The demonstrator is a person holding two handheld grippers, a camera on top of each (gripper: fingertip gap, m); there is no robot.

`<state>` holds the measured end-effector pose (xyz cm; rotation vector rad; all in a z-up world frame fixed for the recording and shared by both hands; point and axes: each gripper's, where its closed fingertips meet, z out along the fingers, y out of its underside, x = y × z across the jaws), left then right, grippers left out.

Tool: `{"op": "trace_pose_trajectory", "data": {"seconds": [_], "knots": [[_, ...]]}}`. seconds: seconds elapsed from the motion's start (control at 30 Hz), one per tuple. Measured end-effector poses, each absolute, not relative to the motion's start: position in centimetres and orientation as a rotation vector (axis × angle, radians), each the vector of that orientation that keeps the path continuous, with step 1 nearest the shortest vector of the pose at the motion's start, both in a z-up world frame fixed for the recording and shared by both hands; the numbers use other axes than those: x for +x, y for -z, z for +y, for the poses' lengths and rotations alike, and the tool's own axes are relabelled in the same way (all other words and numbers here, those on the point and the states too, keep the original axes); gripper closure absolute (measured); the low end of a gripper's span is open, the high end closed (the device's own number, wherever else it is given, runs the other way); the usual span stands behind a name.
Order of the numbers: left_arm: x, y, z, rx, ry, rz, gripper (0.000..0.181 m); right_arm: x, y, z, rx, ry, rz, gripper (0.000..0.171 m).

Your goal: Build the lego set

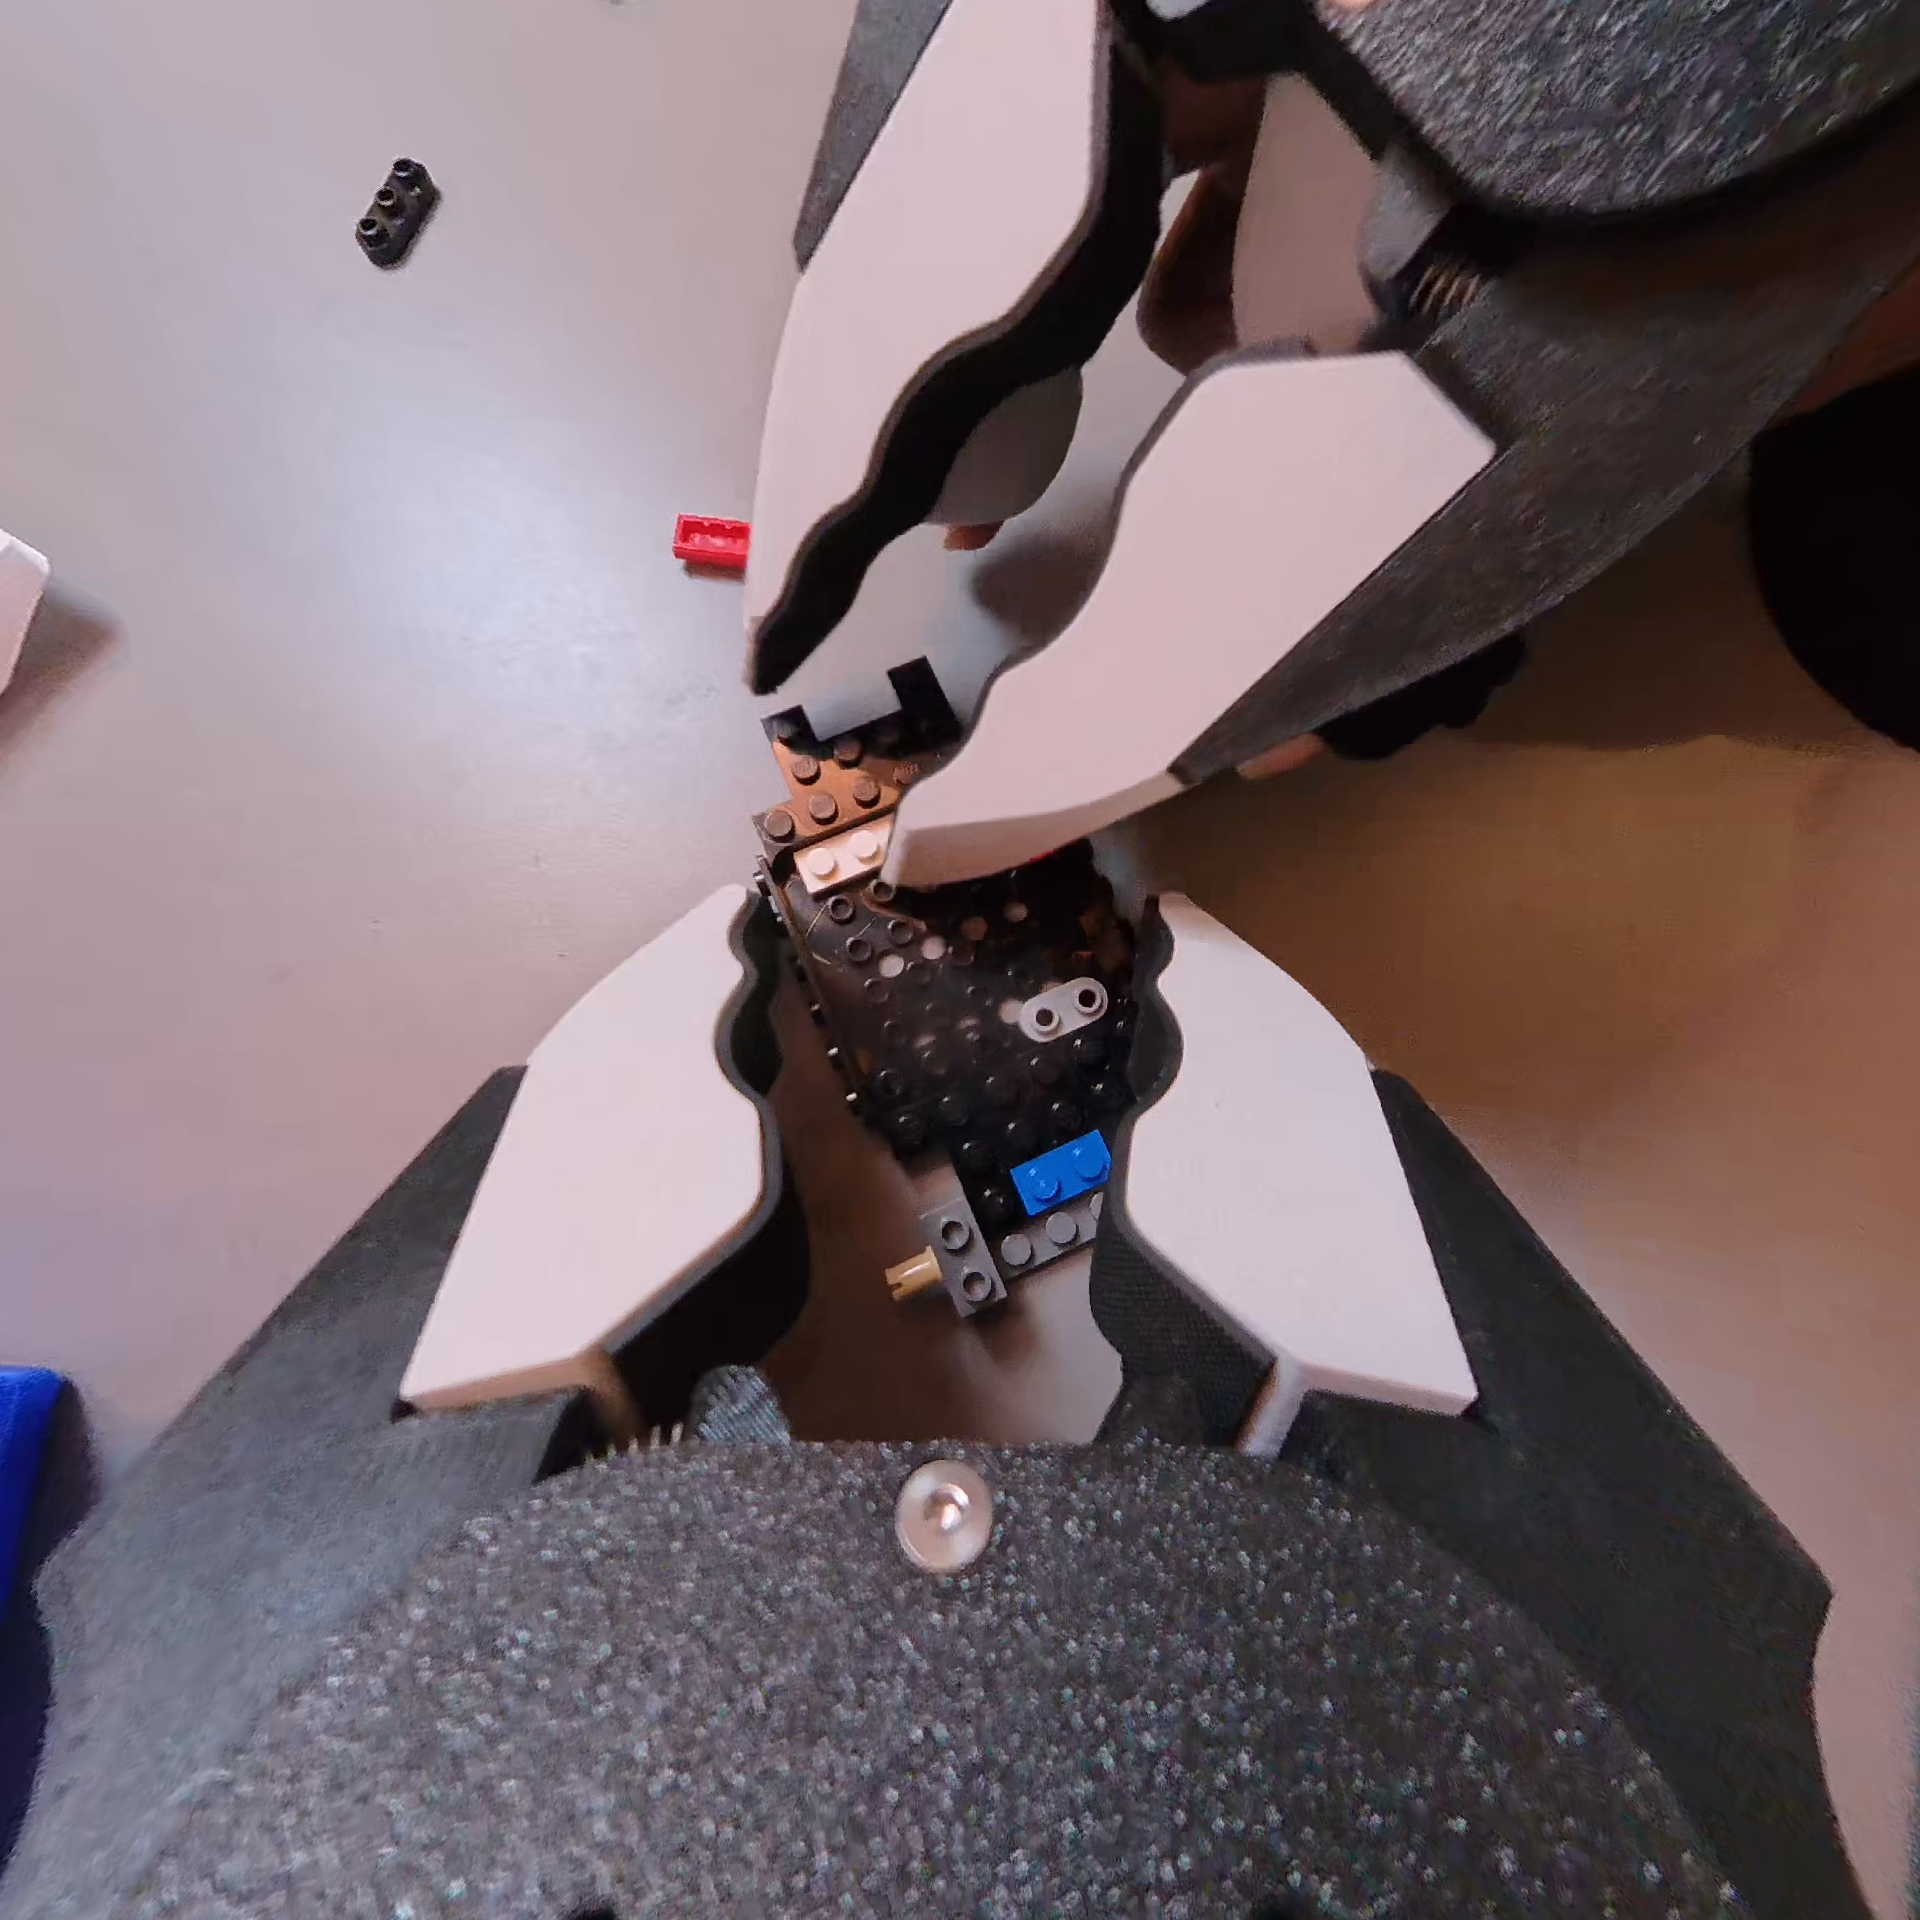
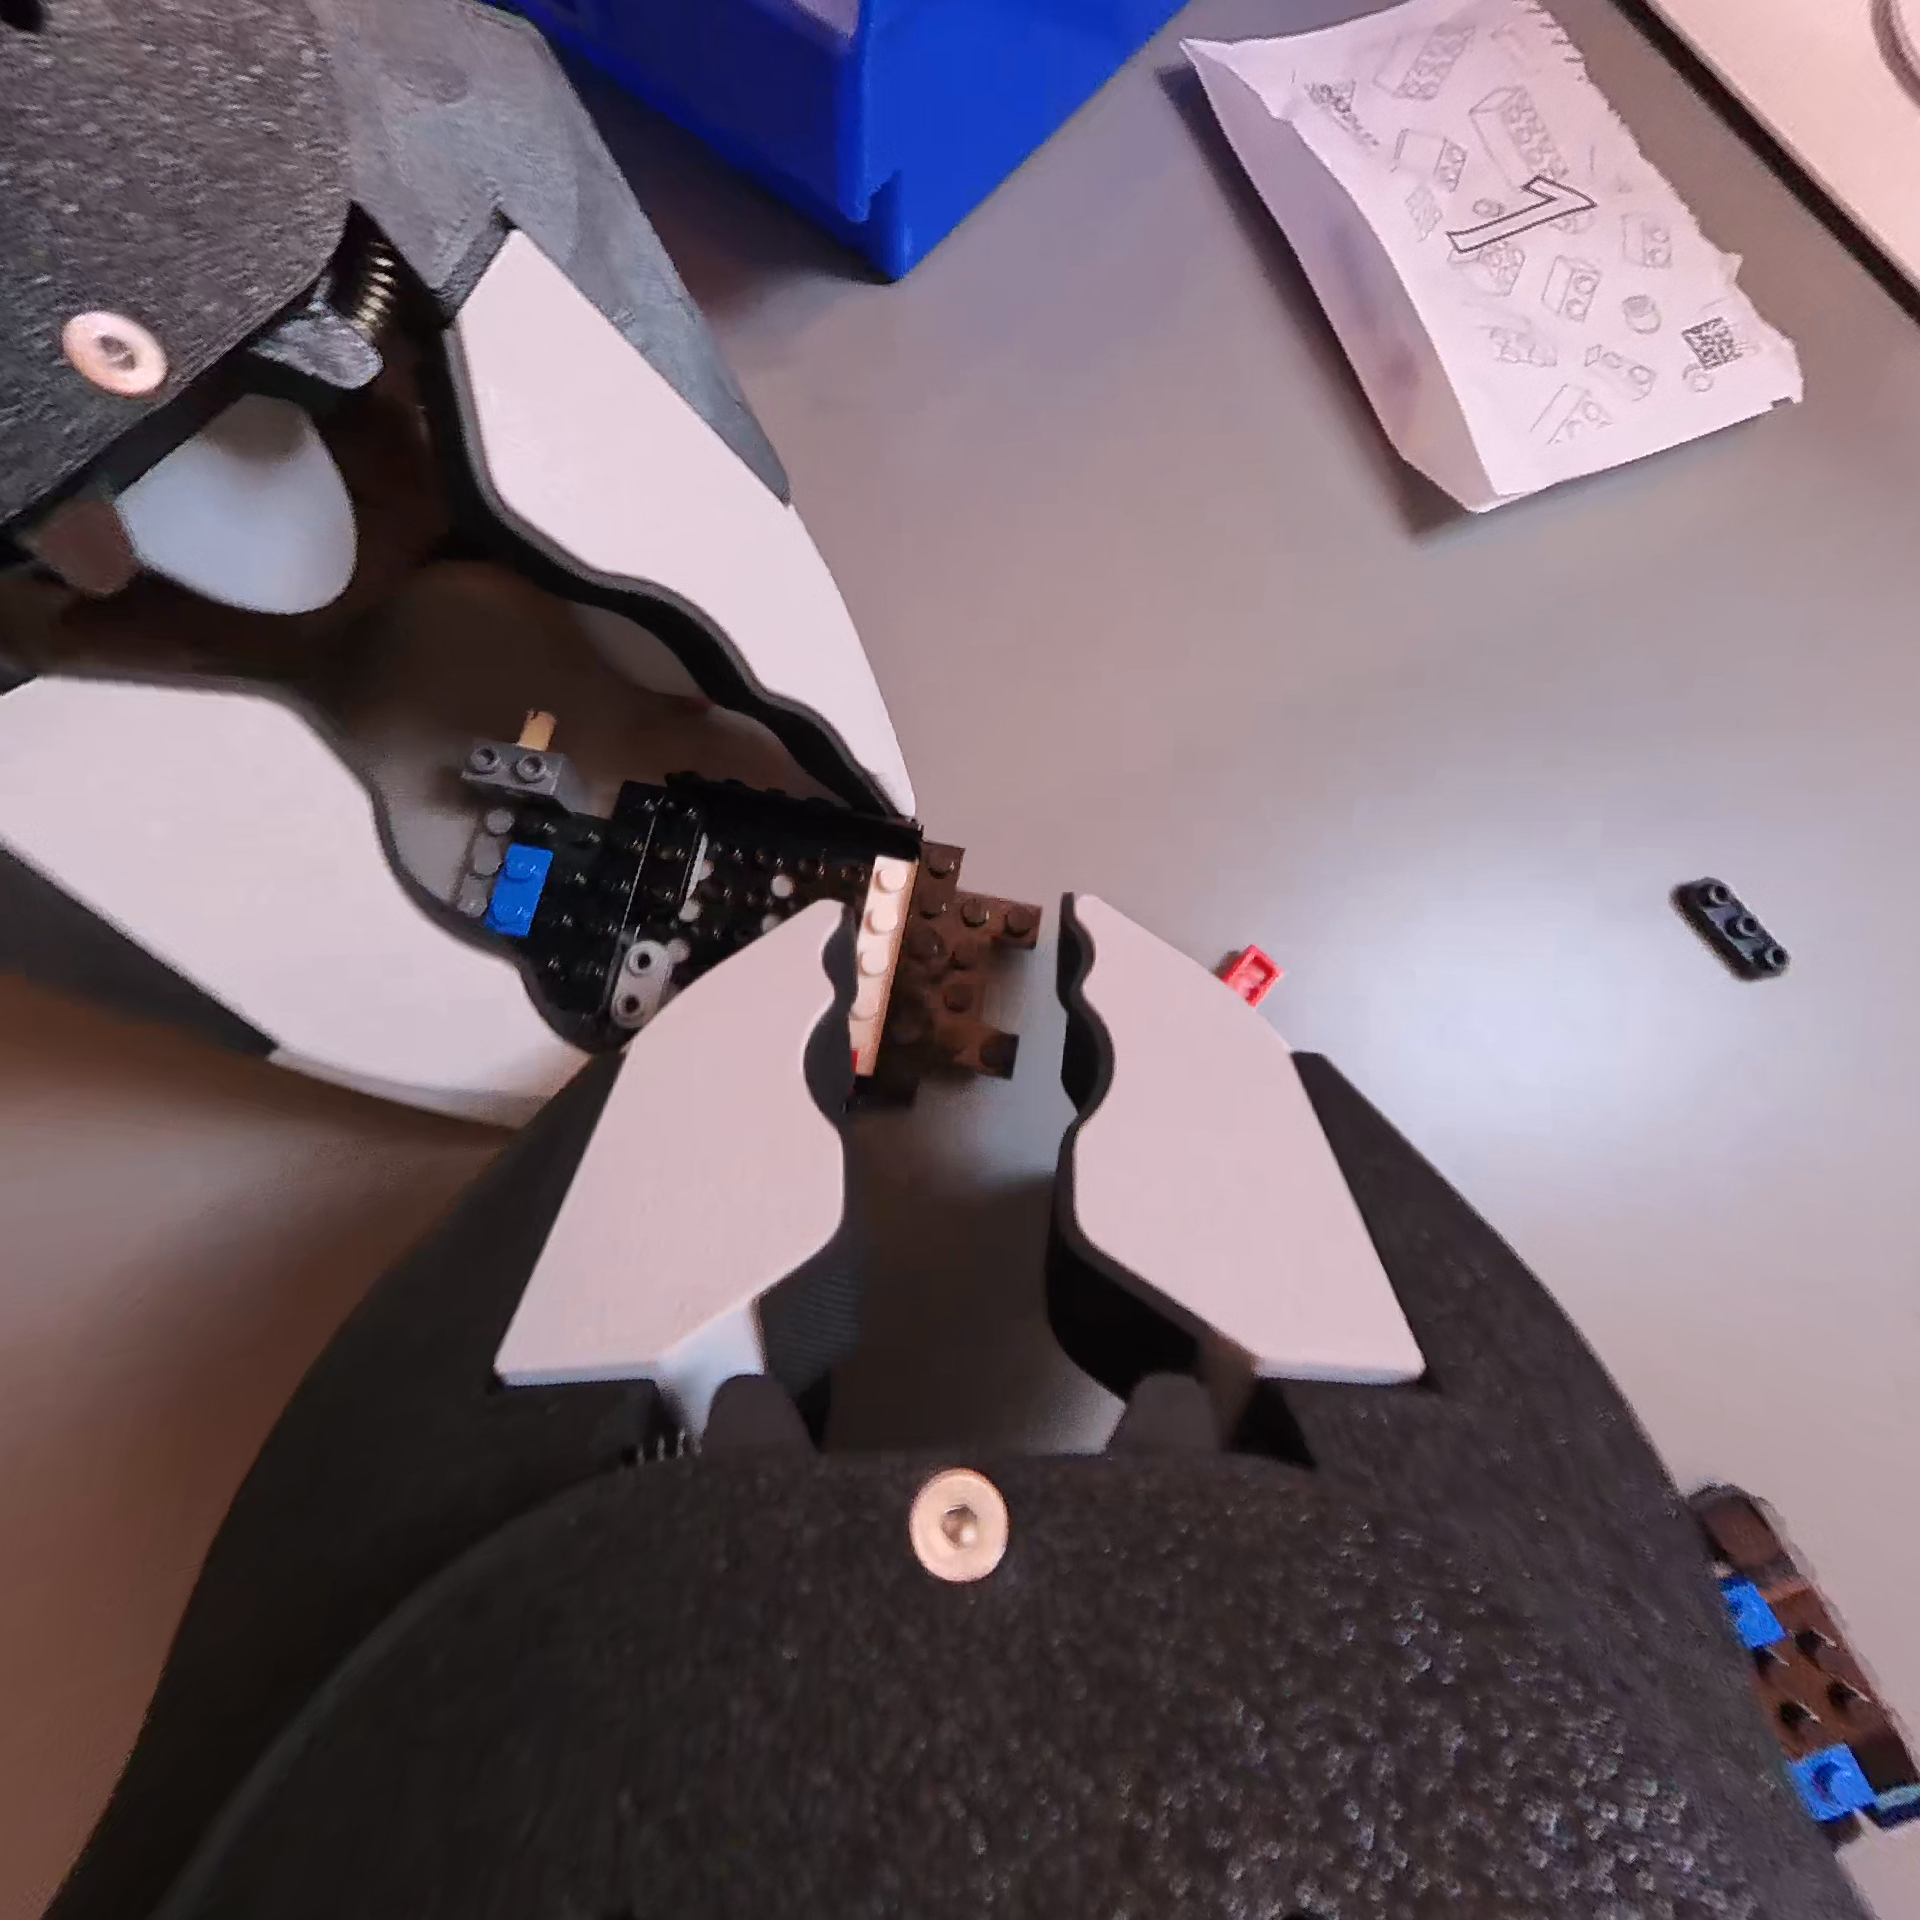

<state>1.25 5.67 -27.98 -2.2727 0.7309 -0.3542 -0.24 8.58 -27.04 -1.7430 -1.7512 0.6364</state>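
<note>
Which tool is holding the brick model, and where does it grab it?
The left tool clamps the black brick model by its two side edges. The right tool is open around its brown end.

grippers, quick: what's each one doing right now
Left gripper: shut on the black brick build.
Right gripper: open, straddling the build's brown plate.

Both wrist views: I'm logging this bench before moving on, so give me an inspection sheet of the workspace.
Surface: grey table, matte.
Job's things: black brick assembly with brown plates, a tan plate and a blue plate.
Clutter: red brick, black plate, printed paper bag, second brick piece.
Grippers: left hand-held gripper shut on the assembly; right hand-held gripper open, straddling the brown plates.
Cables: nothing seen.
Surroundings: blue bin.
</note>
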Motion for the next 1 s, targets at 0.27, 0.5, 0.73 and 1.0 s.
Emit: {"op": "trace_pose_trajectory", "data": {"seconds": [0.27, 0.5, 0.73, 1.0], "knots": [[1.1, 28.0, 5.7, -2.285, 0.339, 0.714, 0.115, -1.1, 27.4, 8.1, -1.732, -0.526, -1.806, 0.146], [0.8, 28.0, 5.9, -2.292, 0.326, 0.69, 0.115, -1.5, 27.3, 7.9, -1.675, -0.539, -1.791, 0.155], [0.6, 27.9, 6.3, -2.274, 0.303, 0.684, 0.115, -1.6, 27.0, 8.5, -1.636, -0.511, -1.736, 0.157], [0.6, 28.0, 5.6, -2.285, 0.33, 0.708, 0.115, -0.7, 24.4, 10.7, -1.608, -0.536, -1.562, 0.171]]}}
